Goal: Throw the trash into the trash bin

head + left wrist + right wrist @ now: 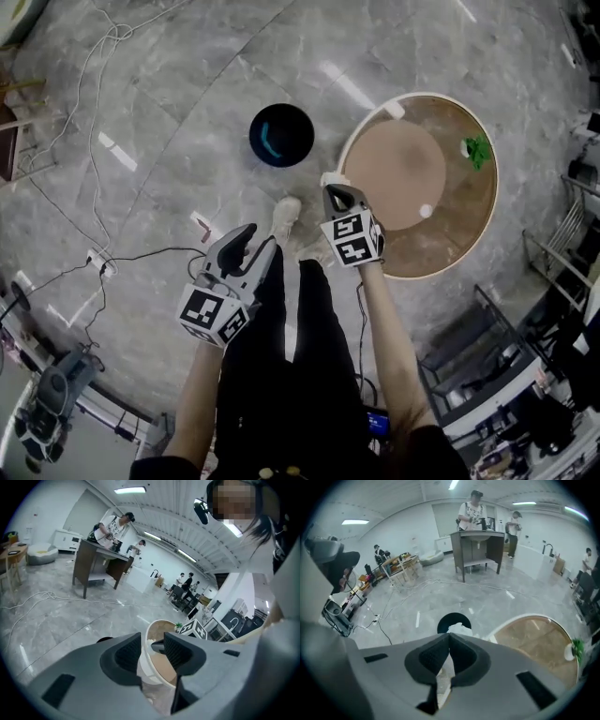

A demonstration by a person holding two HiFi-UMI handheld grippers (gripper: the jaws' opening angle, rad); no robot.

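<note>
The black round trash bin (281, 134) stands on the grey floor just left of the round table (473, 225). My right gripper (337, 192) hangs between bin and table edge, shut on a crumpled white piece of trash (330, 178). In the right gripper view the white trash (460, 629) pokes out past the closed right gripper (450, 637), with the bin (451, 619) right behind it. My left gripper (242, 239) is lower left, open and holding nothing. In the left gripper view, the left gripper (152, 651) shows only the table (161, 665) through its gap.
A green scrap (478, 150) and a small white ball (426, 212) lie on the table. My shoe (286, 212) stands below the bin. Cables and a power strip (101, 262) run across the floor at left. Racks (525, 375) crowd the lower right. People stand at a desk (478, 545) far off.
</note>
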